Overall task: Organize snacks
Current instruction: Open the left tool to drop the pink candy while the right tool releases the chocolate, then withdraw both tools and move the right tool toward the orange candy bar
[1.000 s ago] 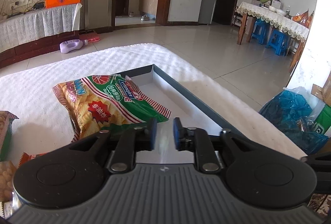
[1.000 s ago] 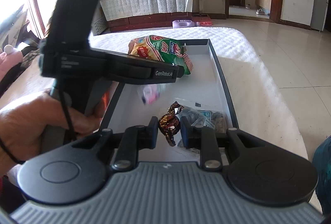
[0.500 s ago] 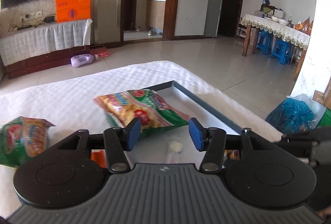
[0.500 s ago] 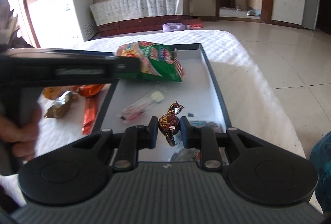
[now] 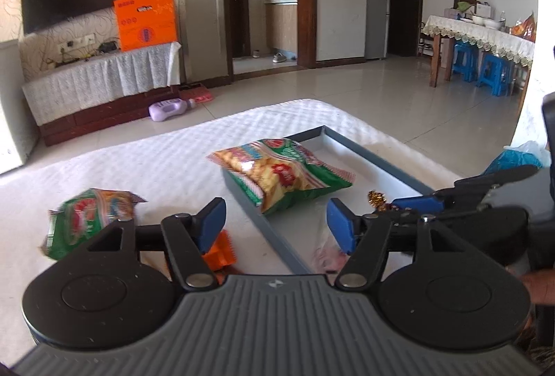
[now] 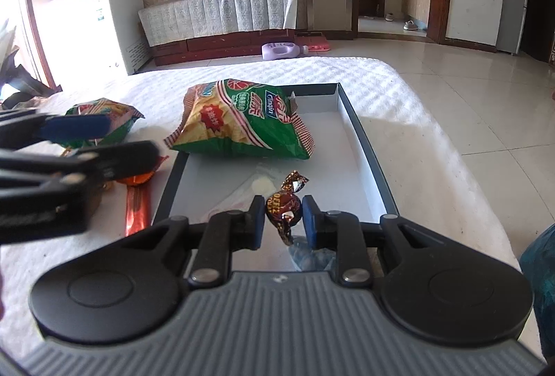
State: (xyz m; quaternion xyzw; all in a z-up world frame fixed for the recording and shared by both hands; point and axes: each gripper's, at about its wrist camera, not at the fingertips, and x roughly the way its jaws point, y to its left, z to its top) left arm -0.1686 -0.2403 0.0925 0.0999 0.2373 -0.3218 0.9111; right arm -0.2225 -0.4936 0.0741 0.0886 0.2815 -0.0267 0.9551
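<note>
Over the tray [image 6: 364, 164], my right gripper [image 6: 282, 220] pinches a wrapped candy [image 6: 282, 211], while a chip bag [image 6: 242, 126] lies across the tray's far left rim. My left gripper [image 5: 275, 225] is opening, nothing between its jaws, with a second bag [image 5: 88, 214] beside it on the cloth. I should lower the candy onto bare tray floor, clear of the bag, before letting go.

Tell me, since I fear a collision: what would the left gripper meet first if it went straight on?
Probably the tray's near rim, then the green chip bag; depth is unclear. The left gripper has empty, opening jaws.
</note>
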